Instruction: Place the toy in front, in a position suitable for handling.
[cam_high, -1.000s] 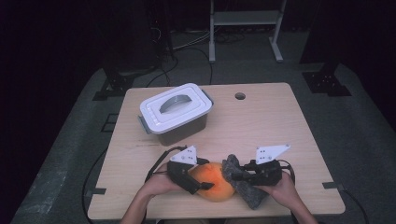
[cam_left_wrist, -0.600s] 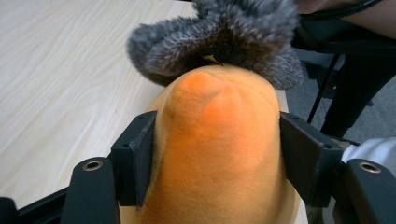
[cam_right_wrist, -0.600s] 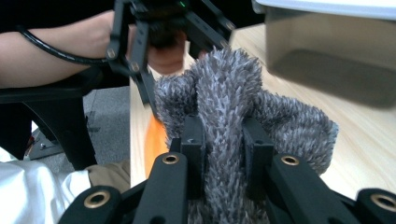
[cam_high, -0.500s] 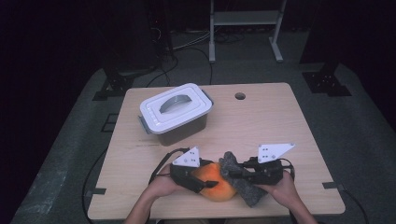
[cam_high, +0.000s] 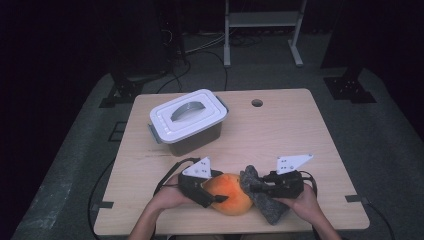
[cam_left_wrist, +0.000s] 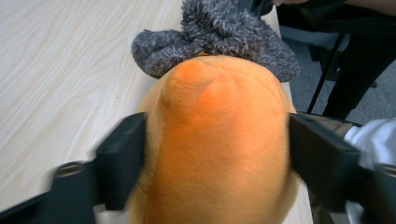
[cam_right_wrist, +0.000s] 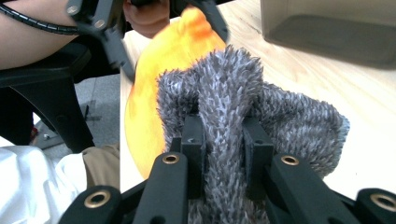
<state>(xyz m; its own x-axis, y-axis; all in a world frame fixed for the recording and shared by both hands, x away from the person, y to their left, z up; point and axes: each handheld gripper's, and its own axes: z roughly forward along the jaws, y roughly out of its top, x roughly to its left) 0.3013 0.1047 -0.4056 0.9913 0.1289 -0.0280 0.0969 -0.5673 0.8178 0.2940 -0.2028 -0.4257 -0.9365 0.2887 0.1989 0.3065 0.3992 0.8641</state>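
High view looks down on the table (cam_high: 280, 135); both gripper views sit close, sharing the orange plush (cam_left_wrist: 219, 140).

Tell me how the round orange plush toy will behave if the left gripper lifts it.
The round orange plush toy likely squashes, since its sides bulge past the left gripper, whose jaws have just been closing around it. Probably light. The grey fuzzy cloth touching it may drag along.

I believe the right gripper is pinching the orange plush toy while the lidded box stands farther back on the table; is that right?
Not quite: the right gripper is pinching the grey fuzzy cloth, not the orange plush toy, as the right gripper view shows. The lidded box does stand farther back on the table.
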